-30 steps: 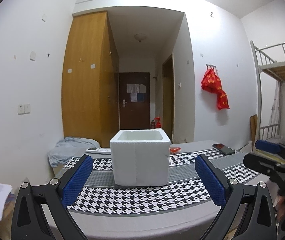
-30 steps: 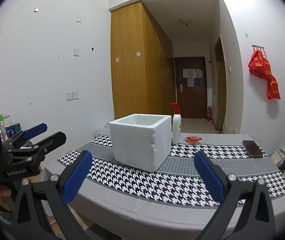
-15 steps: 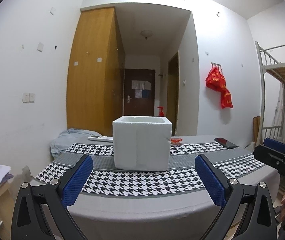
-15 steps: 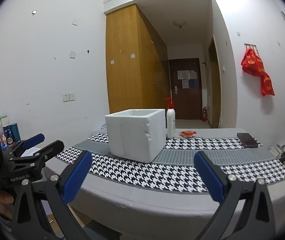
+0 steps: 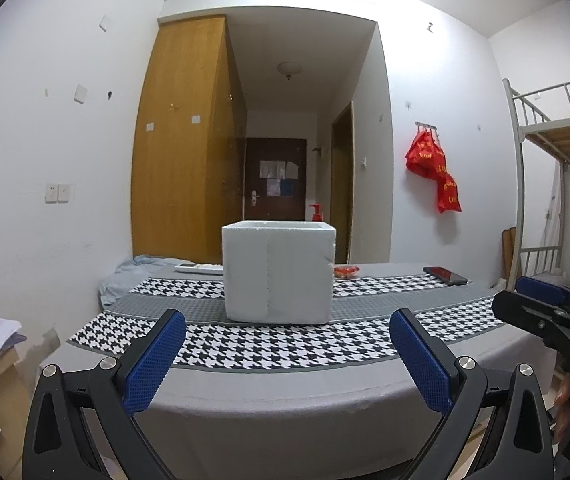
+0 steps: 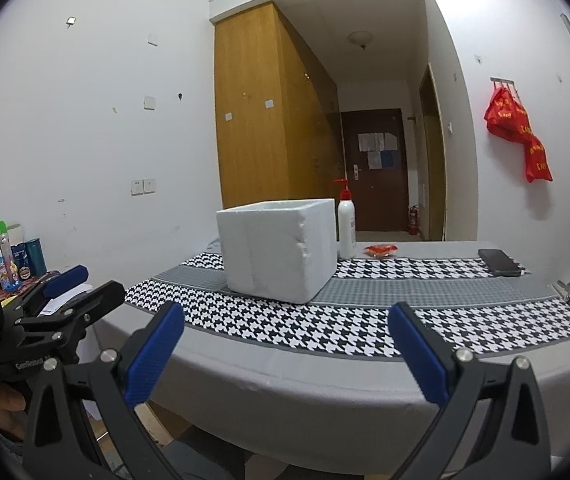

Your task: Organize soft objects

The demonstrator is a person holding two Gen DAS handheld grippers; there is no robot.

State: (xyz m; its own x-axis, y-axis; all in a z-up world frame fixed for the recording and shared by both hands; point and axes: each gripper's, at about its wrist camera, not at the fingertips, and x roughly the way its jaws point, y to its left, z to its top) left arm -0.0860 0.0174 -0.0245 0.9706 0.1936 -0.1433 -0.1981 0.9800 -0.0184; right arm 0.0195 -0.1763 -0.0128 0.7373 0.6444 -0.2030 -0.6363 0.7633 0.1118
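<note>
A white foam box (image 5: 278,272) stands open-topped in the middle of the table (image 5: 285,384) on a houndstooth cloth; it also shows in the right wrist view (image 6: 281,255). A pale blue folded cloth (image 5: 133,276) lies at the table's far left. My left gripper (image 5: 285,364) is open and empty, held off the near table edge facing the box. My right gripper (image 6: 285,354) is open and empty, off the near edge to the right. Each gripper shows at the edge of the other's view. The box's inside is hidden.
A white pump bottle (image 6: 346,226) stands behind the box. A small red packet (image 6: 381,250) and a black phone (image 6: 499,262) lie on the far right of the table. A remote (image 5: 199,268) lies at the far left. A bunk bed (image 5: 557,184) stands right.
Both grippers have drawn back and dropped lower, so the table edge and box sit farther away and the box's opening no longer shows. Both stay open.
</note>
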